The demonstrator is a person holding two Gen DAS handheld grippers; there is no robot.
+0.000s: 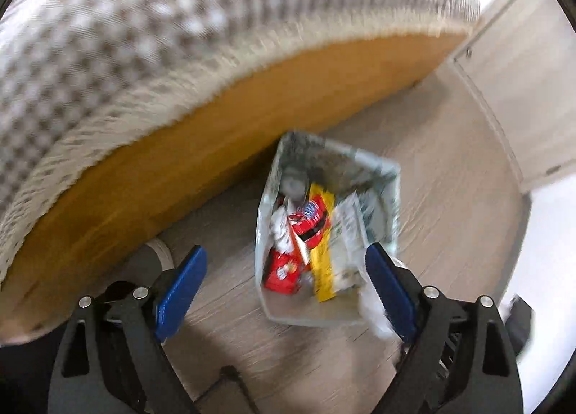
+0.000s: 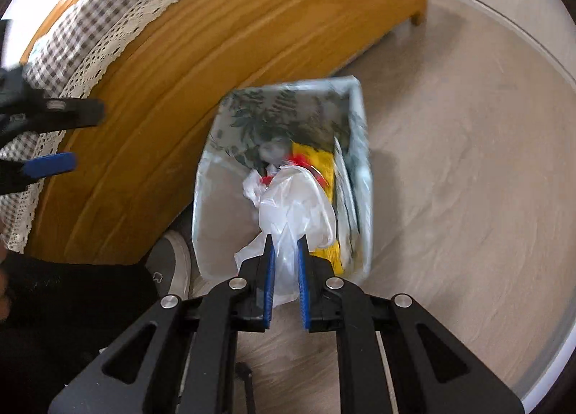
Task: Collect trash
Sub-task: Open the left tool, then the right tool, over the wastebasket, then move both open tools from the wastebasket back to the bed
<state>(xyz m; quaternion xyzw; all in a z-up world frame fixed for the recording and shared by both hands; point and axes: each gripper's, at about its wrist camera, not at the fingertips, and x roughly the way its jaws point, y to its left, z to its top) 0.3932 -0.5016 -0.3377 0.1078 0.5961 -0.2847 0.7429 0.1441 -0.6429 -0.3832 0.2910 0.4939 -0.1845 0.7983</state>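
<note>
Black tool [image 2: 286, 252] frames, blue ribbed pads [image 2: 270, 280], silver screws [image 2: 237, 283]; black sleeve [image 2: 72, 291].

Bin [image 2: 284, 176] stands on floor [image 2: 450, 198], just beside bed frame [image 2: 201, 64] at its left. Wrappers [image 1: 306, 234] lie in bin. Plastic bag [image 2: 291, 212] over bin opening, between right gripper [image 2: 286, 244] jaws.

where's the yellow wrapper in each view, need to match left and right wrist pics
Left wrist view: the yellow wrapper stands just right of centre inside the trash bin, beside the red packets.
Right wrist view: the same wrapper lies along the bin's right side, partly hidden by the clear plastic bag pinched in the right gripper.
Shared landmark: the wooden bed frame, left of the bin in both.
</note>
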